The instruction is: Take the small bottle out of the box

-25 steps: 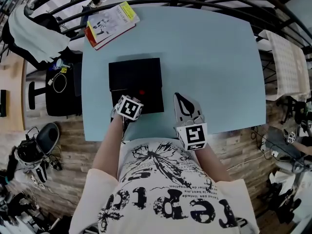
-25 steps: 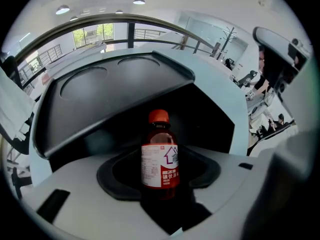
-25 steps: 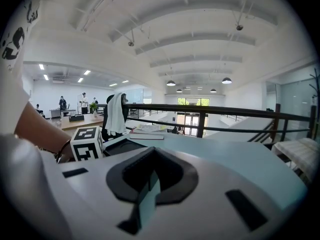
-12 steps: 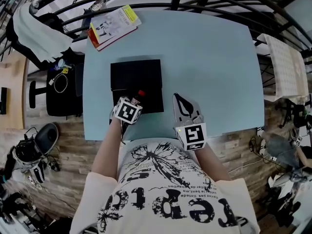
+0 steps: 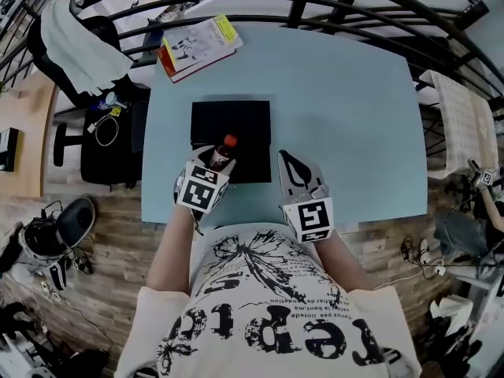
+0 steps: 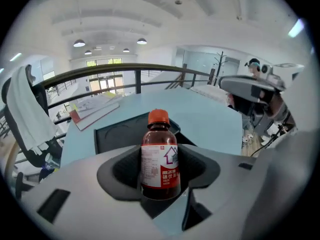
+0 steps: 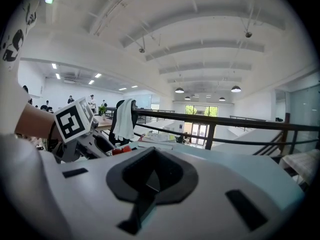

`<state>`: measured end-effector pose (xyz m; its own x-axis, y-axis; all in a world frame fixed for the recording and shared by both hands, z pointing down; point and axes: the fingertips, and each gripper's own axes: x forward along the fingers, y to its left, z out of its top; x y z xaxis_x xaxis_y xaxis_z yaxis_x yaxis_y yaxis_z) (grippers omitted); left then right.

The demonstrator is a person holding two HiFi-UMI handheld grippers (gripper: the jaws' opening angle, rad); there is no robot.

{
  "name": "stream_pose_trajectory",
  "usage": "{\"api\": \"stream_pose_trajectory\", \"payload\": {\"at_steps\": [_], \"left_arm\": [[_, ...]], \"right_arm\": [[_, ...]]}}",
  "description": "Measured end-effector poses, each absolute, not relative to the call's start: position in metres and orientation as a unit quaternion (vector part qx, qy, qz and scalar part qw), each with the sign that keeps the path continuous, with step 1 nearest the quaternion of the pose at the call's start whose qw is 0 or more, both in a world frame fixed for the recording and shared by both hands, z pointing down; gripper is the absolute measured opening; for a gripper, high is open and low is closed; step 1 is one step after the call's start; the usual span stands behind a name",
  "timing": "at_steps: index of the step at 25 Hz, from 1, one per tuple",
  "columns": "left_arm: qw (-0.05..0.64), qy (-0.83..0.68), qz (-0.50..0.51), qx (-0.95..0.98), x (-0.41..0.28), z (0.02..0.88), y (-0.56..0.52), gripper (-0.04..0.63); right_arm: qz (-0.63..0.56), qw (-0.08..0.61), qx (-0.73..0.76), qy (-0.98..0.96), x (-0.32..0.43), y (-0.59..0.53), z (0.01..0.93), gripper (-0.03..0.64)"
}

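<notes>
L tongs (image 6: 160,184) clamped on small brown bottle (image 6: 160,161) at labelled body, upright, red cap up, over near-left part of black box (image 5: 236,120) on counter (image 5: 346,116). R tongs (image 7: 148,181) closed, empty, just beside box. Bottle prob. light, rigid, smooth-walled, maybe glass; grip mid-body w/ firm squeeze, not cap.

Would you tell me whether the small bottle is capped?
Capped: an orange cap tops the small bottle, held upright in the left tongs.
</notes>
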<state>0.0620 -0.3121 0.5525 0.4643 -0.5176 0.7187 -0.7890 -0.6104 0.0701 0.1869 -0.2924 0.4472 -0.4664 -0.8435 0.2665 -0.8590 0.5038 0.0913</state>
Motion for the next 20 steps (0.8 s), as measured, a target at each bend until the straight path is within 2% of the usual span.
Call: {"api": "stream_pose_trajectory", "payload": {"at_steps": [15, 20], "left_arm": [[0.061, -0.47, 0.096, 0.875, 0.033, 0.405, -0.296, 0.233], [0.038, -0.493, 0.024, 0.869, 0.016, 0.373, -0.284, 0.233]], "right_arm": [[-0.018, 0.08, 0.493, -0.866, 0.158, -0.288, 0.39, 0.009], [-0.025, 0.064, 0.482, -0.873, 0.149, -0.283, 0.378, 0.008]]}}
